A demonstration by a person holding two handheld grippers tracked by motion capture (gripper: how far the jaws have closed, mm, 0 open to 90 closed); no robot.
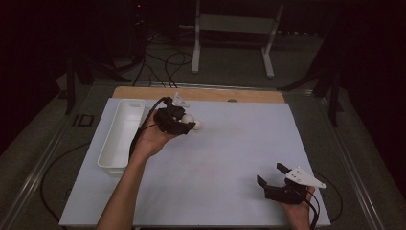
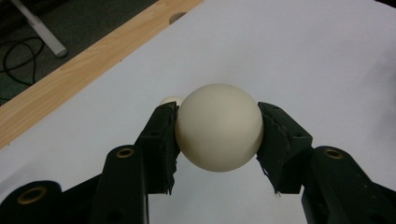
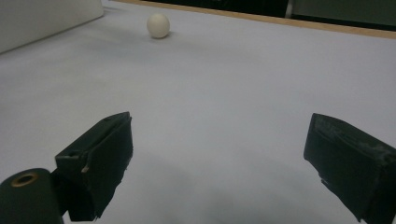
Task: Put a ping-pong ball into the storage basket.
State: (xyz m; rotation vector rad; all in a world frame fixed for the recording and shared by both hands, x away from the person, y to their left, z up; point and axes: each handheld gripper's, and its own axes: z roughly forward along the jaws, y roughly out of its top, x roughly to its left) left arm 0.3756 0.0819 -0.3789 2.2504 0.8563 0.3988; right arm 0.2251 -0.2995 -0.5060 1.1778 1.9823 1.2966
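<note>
The cream ball (image 2: 218, 128) sits clamped between the two black jaws of the left gripper (image 2: 217, 133), with a pad pressed against each side. In the high view, this ball (image 1: 187, 118) is held above the white sheet (image 1: 230, 143) that covers the bench, in its far left quarter and just beside the white tray. A second cream ball (image 1: 197, 125) lies on the sheet immediately next to the held one; in the left gripper view its top (image 2: 171, 100) shows behind the left jaw. In the right gripper view this second ball (image 3: 158, 25) rests alone on the sheet, near the far edge.

The white tray (image 1: 111, 146) stands along the left edge of the sheet, its long side running toward the far edge.

The right gripper (image 1: 275, 181) rests at the near right corner of the sheet, well apart from both balls. Its jaws stand wide apart with nothing between them.

The wooden bench edge (image 1: 210, 94) shows beyond the far edge of the sheet.
</note>
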